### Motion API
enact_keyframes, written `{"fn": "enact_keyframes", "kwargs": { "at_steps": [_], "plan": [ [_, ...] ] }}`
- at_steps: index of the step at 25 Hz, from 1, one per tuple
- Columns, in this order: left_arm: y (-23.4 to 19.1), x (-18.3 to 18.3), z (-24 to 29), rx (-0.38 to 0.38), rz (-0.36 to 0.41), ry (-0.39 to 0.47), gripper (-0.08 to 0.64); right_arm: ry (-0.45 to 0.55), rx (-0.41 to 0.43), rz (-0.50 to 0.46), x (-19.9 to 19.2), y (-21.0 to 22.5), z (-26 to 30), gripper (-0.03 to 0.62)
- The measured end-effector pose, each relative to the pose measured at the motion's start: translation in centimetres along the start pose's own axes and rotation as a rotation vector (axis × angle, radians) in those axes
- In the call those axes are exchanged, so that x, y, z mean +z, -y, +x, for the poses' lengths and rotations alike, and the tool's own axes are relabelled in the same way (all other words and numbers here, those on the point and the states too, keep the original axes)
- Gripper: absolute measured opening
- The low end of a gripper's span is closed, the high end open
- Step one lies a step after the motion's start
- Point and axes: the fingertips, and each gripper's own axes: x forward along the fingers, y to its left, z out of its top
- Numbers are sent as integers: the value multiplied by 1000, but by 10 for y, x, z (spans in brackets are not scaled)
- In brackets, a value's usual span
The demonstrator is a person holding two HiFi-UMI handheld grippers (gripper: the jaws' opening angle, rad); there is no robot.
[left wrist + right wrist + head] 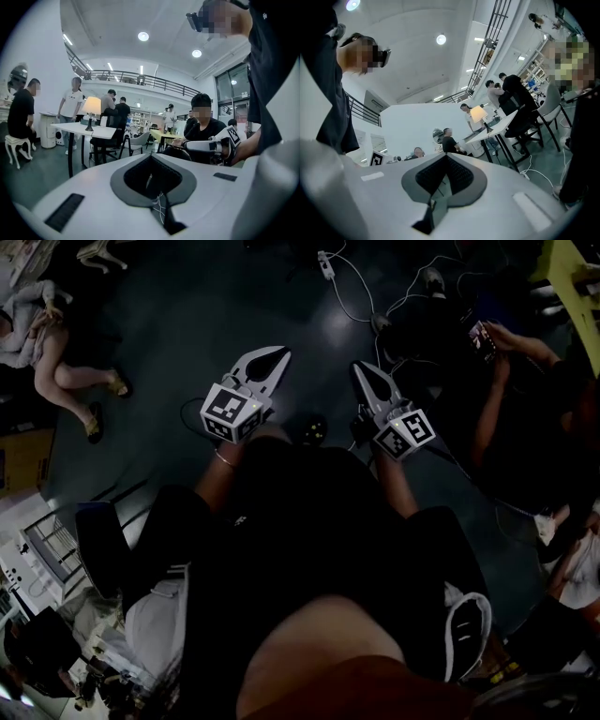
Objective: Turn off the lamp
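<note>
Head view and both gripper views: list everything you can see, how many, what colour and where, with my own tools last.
lamp: one, lit, pale shade on a dark base, on the table
table: one, white, across the room
chairs: two, a dark one at the table, a pale one right of it
stool: one, white, far left, a person sitting on it
people: several, standing and sitting around the room
cables: several, white, on the dark floor
ceiling lights: two, round, white
left tool: one, white, shut, empty
right tool: one, white, shut, empty
</note>
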Motion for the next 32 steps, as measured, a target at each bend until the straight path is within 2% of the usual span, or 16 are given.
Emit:
{"fn": "enact_keyframes", "kwargs": {
  "at_steps": [4,10,14,17,25,32],
  "plan": [
    [-8,-4,0,47,-13,-18,6,8,28,10,5,5,6,0],
    [-8,0,8,54,-13,-4,6,3,31,62,1,15,14,0],
    [-27,1,5,71,-41,11,6,-6,68,36,4,10,37,0],
    [-48,1,5,95,-51,6,6,-1,53,13,8,14,43,0],
    [-70,12,23,-1,9,4,6,12,-31,20,8,26,67,1],
    [-119,24,27,-24,18,-1,6,17,-68,28,6,32,109,1]
  ]
}}
